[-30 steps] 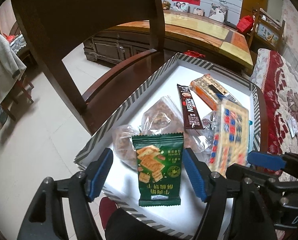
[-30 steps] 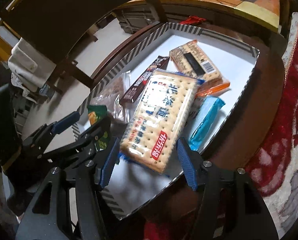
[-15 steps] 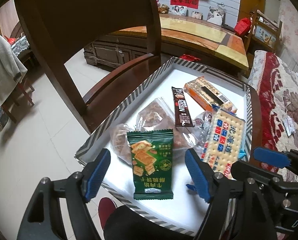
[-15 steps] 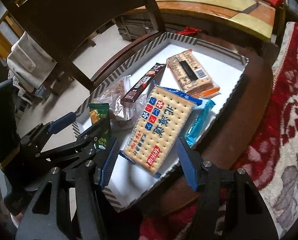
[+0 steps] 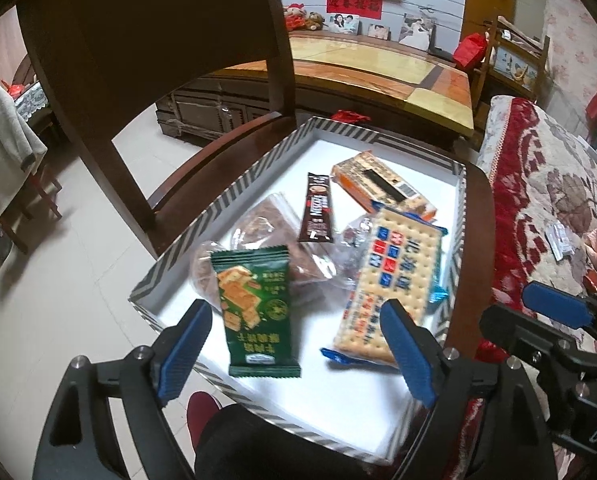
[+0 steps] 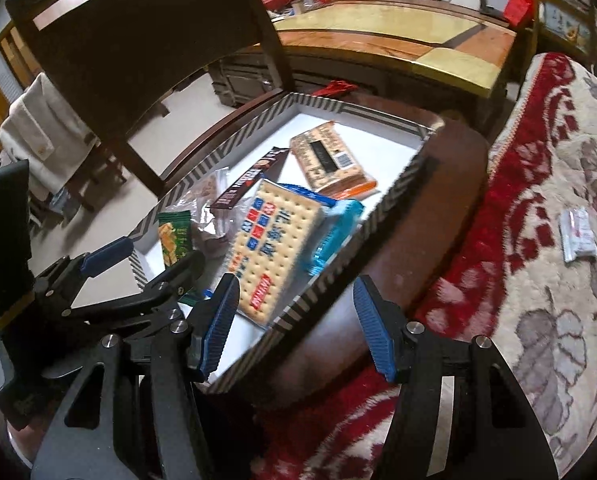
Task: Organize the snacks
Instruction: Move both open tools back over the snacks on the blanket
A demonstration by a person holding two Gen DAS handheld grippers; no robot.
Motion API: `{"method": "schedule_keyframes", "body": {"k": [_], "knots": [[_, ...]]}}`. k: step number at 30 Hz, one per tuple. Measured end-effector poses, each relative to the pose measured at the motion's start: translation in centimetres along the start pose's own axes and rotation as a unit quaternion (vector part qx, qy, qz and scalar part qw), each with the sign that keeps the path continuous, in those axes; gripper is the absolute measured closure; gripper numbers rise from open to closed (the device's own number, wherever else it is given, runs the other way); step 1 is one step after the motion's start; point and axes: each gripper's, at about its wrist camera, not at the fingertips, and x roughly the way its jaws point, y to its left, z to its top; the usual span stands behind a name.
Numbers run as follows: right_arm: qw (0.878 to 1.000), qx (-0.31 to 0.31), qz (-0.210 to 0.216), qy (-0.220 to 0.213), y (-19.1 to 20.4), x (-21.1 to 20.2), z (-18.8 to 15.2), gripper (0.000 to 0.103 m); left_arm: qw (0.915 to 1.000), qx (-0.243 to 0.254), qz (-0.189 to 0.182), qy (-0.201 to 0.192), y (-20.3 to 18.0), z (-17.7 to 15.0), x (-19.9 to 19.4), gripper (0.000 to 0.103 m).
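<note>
Left wrist view: one striped-rim tray (image 5: 234, 192) with a white floor sits on one dark wooden chair (image 5: 146, 80) and holds the snacks. Counted items: one green cracker packet (image 5: 256, 308) at 6 o'clock in the tray, two clear bags of brown pastry (image 5: 270, 232) at 9 o'clock, partly under the green packet, one dark coffee stick (image 5: 317, 214) at centre, one orange-edged biscuit pack (image 5: 382, 186) at 1 o'clock, and one large soda cracker pack (image 5: 394, 280) at 4 o'clock, lying over one blue wrapper (image 6: 334, 236) that shows best in the right wrist view. The left gripper (image 5: 294, 354) hangs above the tray's near edge; its jaws are opening, spread wide, and the pads touch nothing, with the lower end of the green packet seen between them. The right gripper (image 6: 296, 324) hangs over the tray's near rim at 5 o'clock, jaws parted about halfway and empty. One red patterned blanket (image 6: 538, 240) lies at 3 o'clock, beside the chair.
</note>
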Motion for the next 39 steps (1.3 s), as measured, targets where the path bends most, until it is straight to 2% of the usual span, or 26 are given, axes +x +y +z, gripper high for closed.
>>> {"method": "schedule_keyframes", "body": {"k": [9, 22, 32, 39], "knots": [[1.000, 0.017, -0.009, -0.008, -1.6, -1.7, -1.7, 0.044, 0.9997, 0.019, -0.015, -0.002, -2.5, -0.8, -1.1, 0.015], [0.997, 0.055, -0.040, -0.025, -6.5, -5.5, -4.5, 0.044, 0.9965, 0.064, -0.054, 0.001, -8.0, -1.8, -2.2, 0.015], [0.992, 0.101, -0.066, -0.032, -11.5, -7.8, -7.3, 0.044, 0.9904, 0.104, -0.092, 0.003, -13.5, -2.5, -3.1, 0.015], [0.987, 0.137, -0.082, -0.036, -15.3, -9.1, -9.1, 0.044, 0.9831, 0.136, -0.123, 0.012, -17.5, -3.1, -2.9, 0.015]]}}
